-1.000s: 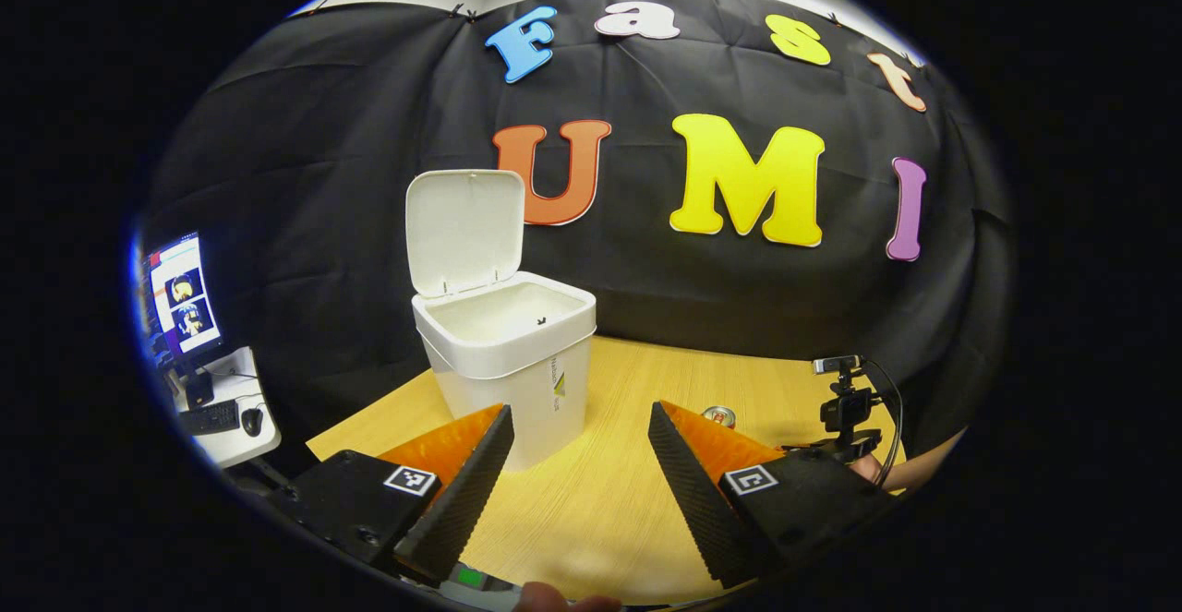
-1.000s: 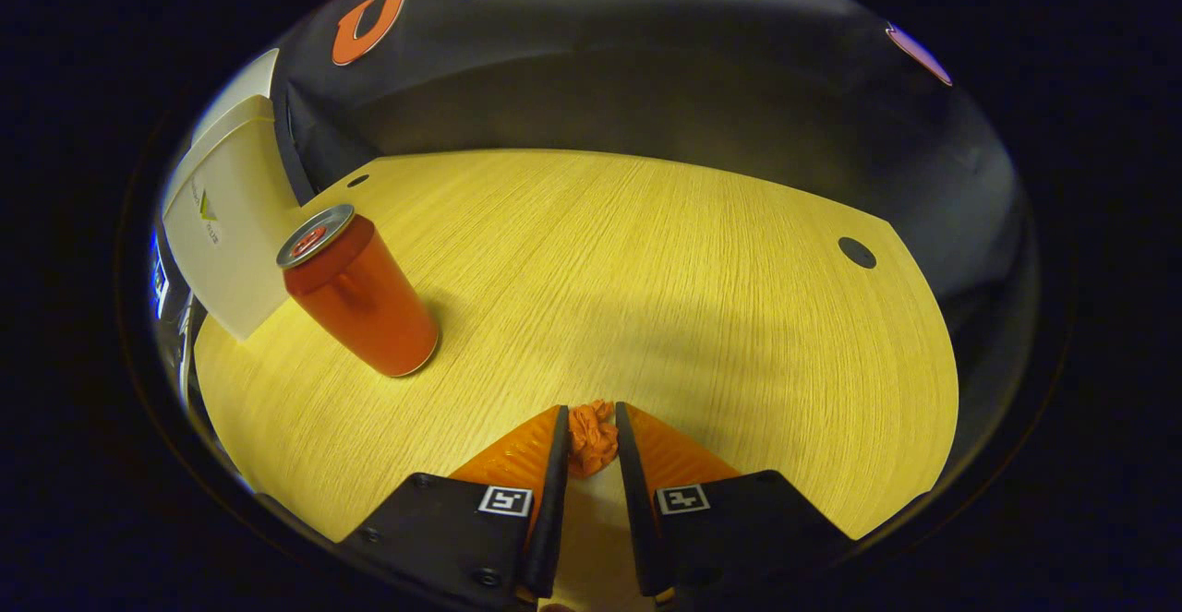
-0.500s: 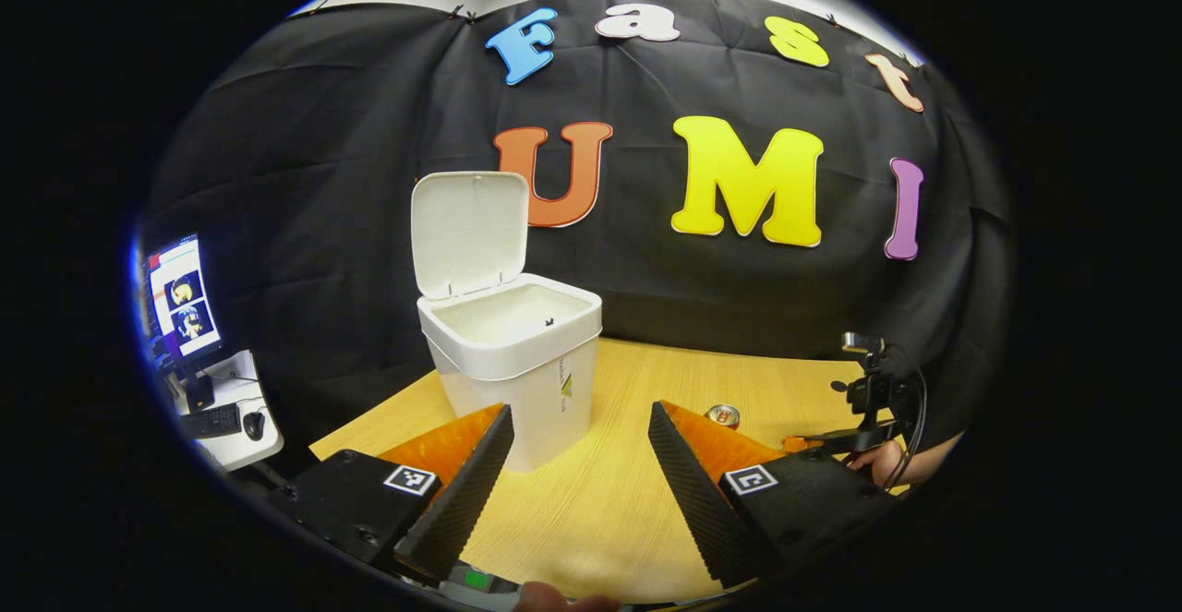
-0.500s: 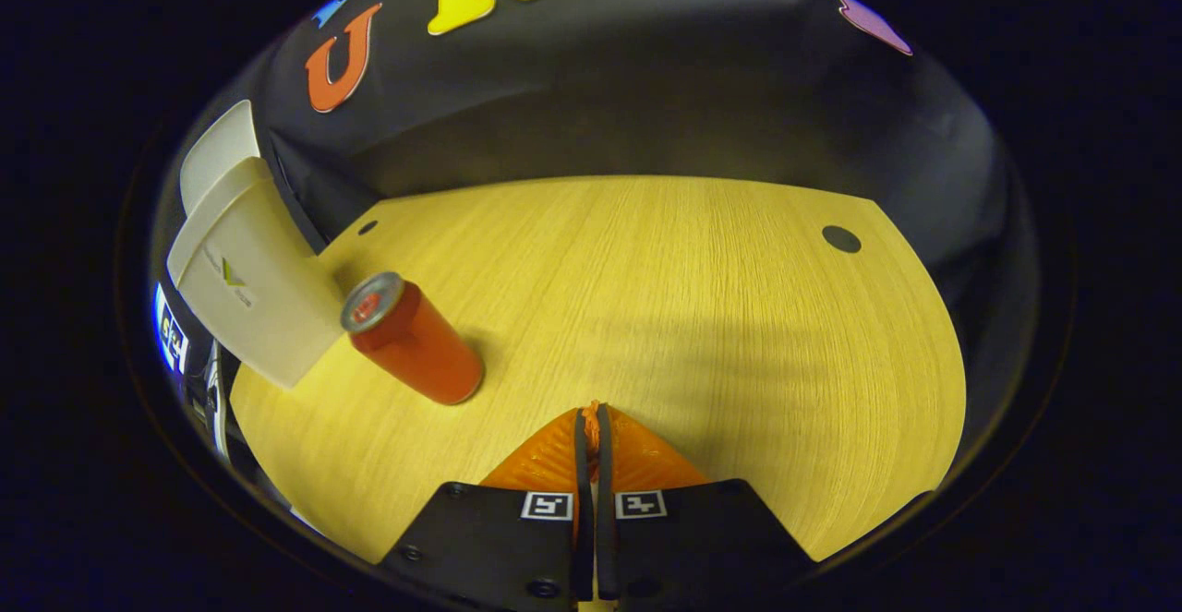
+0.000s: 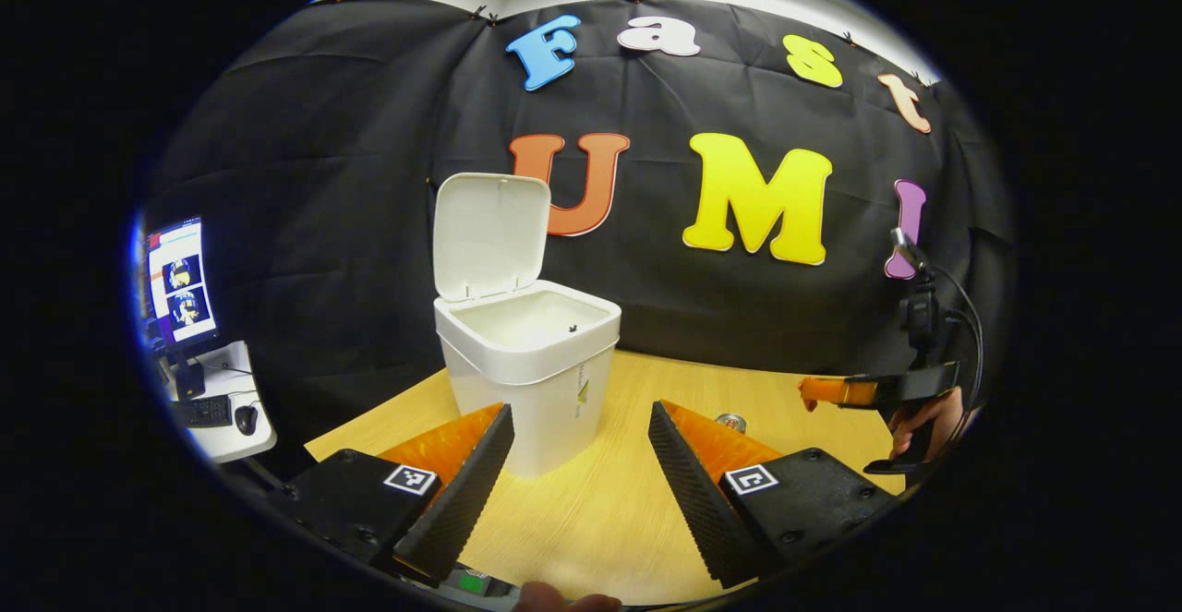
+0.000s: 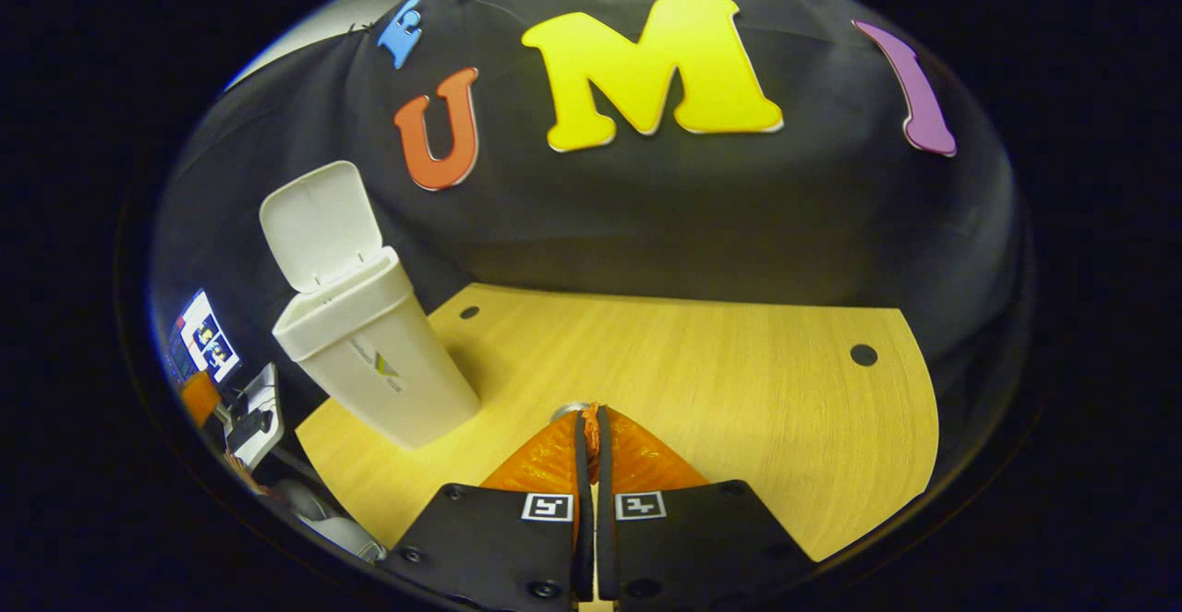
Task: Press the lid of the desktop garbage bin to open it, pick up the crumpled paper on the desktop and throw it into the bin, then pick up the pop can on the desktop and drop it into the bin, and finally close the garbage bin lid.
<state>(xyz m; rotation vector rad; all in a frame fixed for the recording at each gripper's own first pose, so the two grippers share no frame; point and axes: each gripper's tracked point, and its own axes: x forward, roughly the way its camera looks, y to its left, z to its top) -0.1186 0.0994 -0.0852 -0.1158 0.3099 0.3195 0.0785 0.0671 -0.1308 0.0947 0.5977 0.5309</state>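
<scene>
The right gripper [image 6: 587,437] squeezes the crumpled paper [image 6: 591,416] tight, up above the table [image 6: 739,381]; the left gripper [image 5: 580,464] hangs wide open; farther off, the bin [image 6: 369,354] waits, lid [image 6: 319,224] up; the paper should be over the hole before letting go.

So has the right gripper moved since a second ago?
Yes. In the left gripper view the right gripper has risen from desk level to well above the wooden desktop, shut on the orange crumpled paper.
</scene>
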